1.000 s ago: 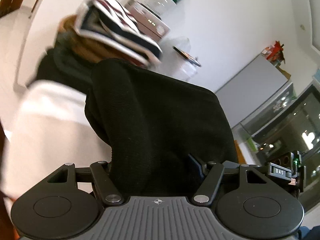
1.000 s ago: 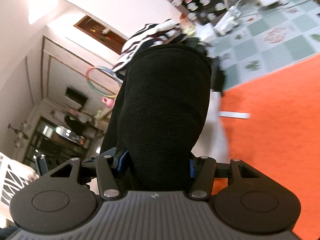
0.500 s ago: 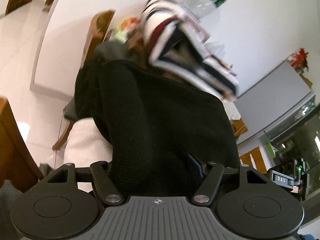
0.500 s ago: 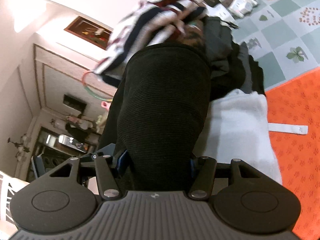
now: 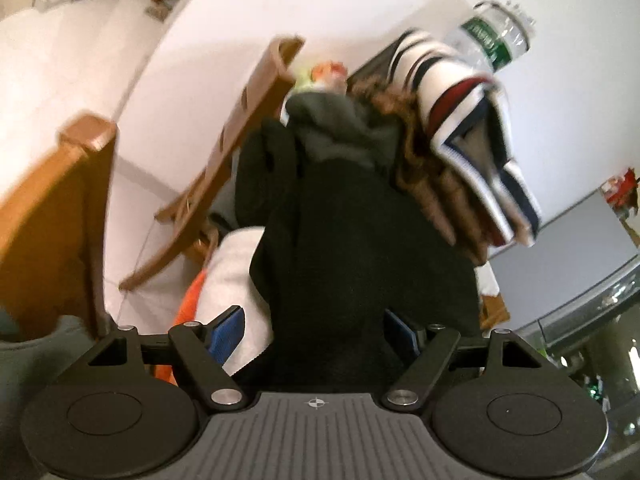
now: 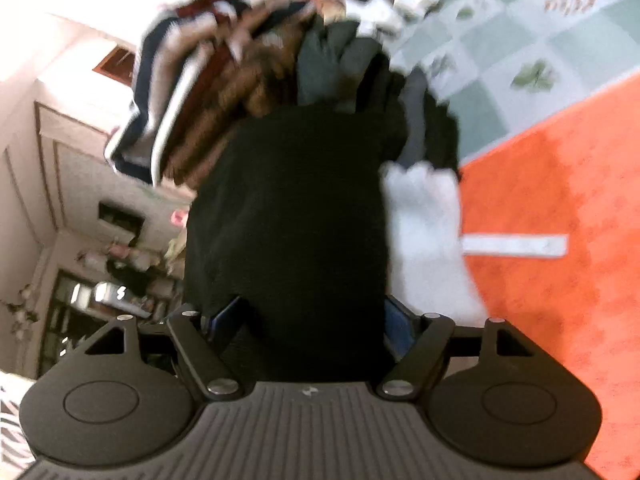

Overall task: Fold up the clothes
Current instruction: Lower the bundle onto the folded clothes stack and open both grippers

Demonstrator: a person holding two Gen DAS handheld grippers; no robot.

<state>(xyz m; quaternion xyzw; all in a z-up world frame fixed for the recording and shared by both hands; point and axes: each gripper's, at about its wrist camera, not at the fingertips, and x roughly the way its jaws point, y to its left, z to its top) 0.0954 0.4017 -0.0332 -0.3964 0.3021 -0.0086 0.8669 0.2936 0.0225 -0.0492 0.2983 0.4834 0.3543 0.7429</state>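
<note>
Nearest the lens, the left gripper (image 5: pixel 316 332) had its blue-padded jaws parted wider than the thick black knitted garment (image 5: pixel 360 272) lying between them; a gap showed at the left pad, so whether it gripped at all could not be told. The right gripper (image 6: pixel 310 320) straddled the same black knit (image 6: pixel 292 216), its pads mostly buried in cloth, and its hold was equally unclear. The garment lay draped between both grippers, over a white fleecy cloth (image 6: pixel 424 240) on the orange textured table cover (image 6: pixel 552 216).

The step looked like laying down a finished fold beside the stack. The next move would call for letting go cleanly and backing out without dragging the knit open.

Beyond, a heap of clothes stood close behind: a grey garment (image 5: pixel 340 128), a brown ribbed one (image 5: pixel 436 188) and a white jumper with navy and red stripes (image 5: pixel 472 128). All were blurred, and their edges ran together. Farthest, a clear plastic bottle with a green label (image 5: pixel 496 36) and wooden chair (image 5: pixel 240 128) were half hidden.
</note>
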